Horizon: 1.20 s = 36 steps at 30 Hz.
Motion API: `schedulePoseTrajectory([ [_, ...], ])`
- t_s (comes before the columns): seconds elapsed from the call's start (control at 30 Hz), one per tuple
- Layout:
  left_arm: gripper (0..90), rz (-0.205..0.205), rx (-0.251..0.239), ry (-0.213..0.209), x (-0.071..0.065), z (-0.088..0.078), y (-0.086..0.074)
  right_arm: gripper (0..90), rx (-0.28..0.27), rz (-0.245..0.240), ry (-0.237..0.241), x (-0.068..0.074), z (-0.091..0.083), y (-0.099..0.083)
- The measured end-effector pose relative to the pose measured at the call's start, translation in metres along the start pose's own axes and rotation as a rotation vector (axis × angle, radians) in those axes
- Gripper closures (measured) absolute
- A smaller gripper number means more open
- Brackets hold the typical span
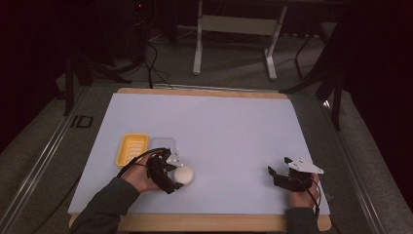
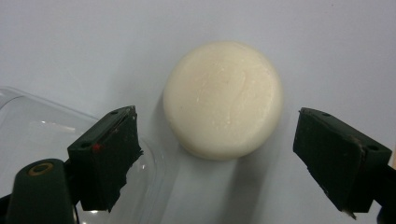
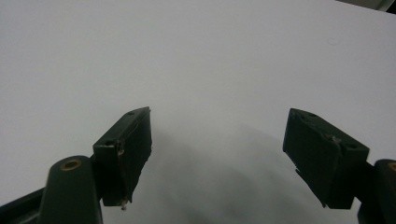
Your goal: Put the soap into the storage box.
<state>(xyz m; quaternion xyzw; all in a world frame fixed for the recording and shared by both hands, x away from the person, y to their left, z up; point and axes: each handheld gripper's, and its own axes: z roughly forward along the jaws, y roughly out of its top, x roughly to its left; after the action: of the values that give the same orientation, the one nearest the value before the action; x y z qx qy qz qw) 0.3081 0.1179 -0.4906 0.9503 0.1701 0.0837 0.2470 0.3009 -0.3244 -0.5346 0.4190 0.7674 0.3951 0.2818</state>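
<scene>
The round soap [image 2: 223,99] lies on the table [image 1: 229,126] between the left gripper's [image 2: 217,154] wide-apart jaws, unclamped. A clear lid [image 2: 42,135] sits at nine o'clock, a yellow tray [image 1: 131,148] beyond. Likely next: closing squarely on it. The right gripper [image 3: 217,156] hangs open at three o'clock.

Legible marking: "ID", in dark letters on the grey surface [image 1: 80,122] left of the table [image 1: 204,92]. No other text, label or number readable.
</scene>
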Motion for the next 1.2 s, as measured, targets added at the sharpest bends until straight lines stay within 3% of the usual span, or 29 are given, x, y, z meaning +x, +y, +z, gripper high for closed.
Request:
schedulePoseTrajectory([
  [0.53,14.7,0.013,0.013,-0.026,-0.001,0.014,0.009,23.2,0.000,0.000,0.001,0.000,0.000,0.000],
  [1.2,17.4,0.045,0.069,-0.051,0.002,0.023,0.018,23.2,0.001,-0.001,0.003,0.000,0.000,0.000],
])
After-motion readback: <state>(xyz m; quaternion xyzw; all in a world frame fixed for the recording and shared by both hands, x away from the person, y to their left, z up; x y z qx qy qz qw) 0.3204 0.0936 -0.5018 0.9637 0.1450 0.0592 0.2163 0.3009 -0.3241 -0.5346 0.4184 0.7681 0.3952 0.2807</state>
